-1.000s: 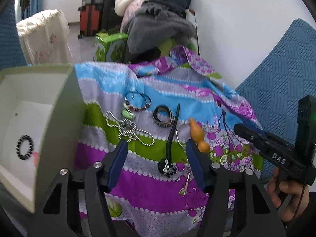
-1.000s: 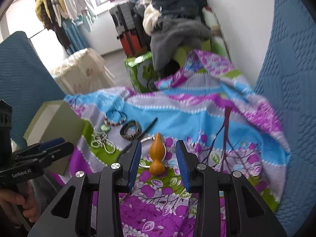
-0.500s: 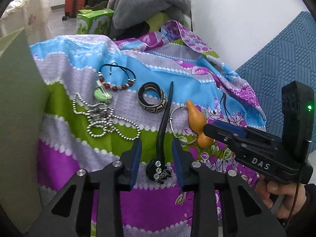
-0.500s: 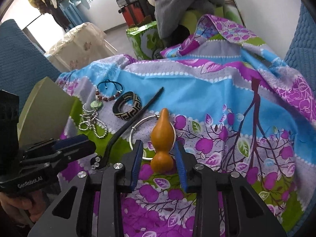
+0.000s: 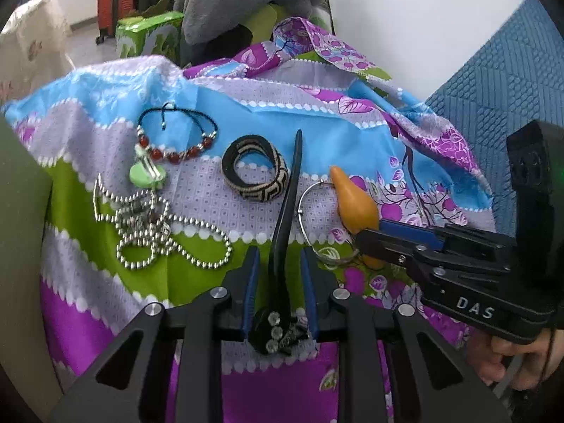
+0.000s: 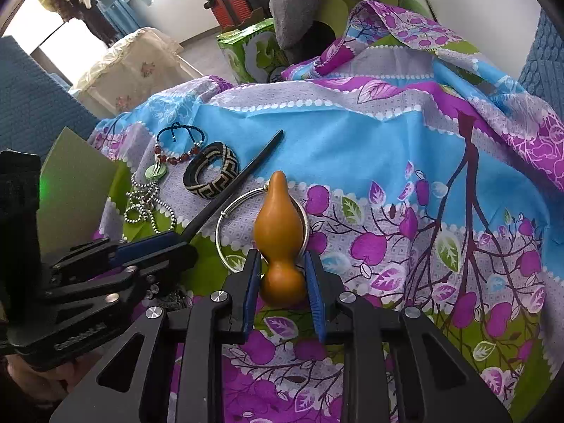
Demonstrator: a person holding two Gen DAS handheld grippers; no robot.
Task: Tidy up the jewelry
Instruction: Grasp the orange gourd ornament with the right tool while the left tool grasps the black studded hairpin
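Both grippers have dropped closer to the patterned cloth since a second ago, and their jaws have drawn in around separate pieces. Now the left gripper straddles the black hair stick, whose long axis runs almost straight ahead of it, jewelled head nearest the tool and pointed tip far off toward the blue stripe. Its pads stand just either side of the shaft with slivers of gap showing, so I judge it narrowed but not yet clamped. The right gripper brackets the lower bulb of the orange gourd pendant, which also points directly away from it, neck forward, lying over the silver bangle. One pad seems to touch the bulb; whether it truly grips, I cannot tell.

Each piece lies lengthwise between its own tool's fingers, so the squeeze falls across the narrow width, which looks right for a lift. Woven bangle, red bead bracelet and ball chain lie to the left, nearer the left hand and the green box wall.
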